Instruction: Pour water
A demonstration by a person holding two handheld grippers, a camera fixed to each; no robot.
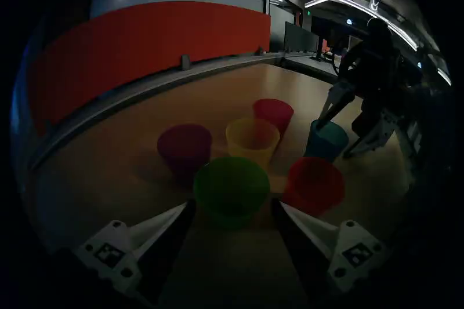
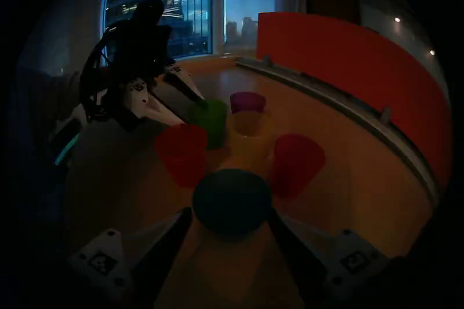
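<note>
Left gripper view: green cup (image 1: 232,190) stands before yellow cup (image 1: 252,141)

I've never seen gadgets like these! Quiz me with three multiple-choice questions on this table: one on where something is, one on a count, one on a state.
1. Which cup stands between the left tool's fingers?
A. teal cup
B. green cup
C. purple cup

2. How many cups are on the table?
A. four
B. six
C. eight

3. How do the cups stand?
A. upright
B. on their sides
C. stacked

Answers:
1 B: in the left gripper view the green cup sits between the two fingers.
2 B: green, teal, purple, yellow cup, red cup and pink cup.
3 A: every open rim faces up, none nested.
</note>
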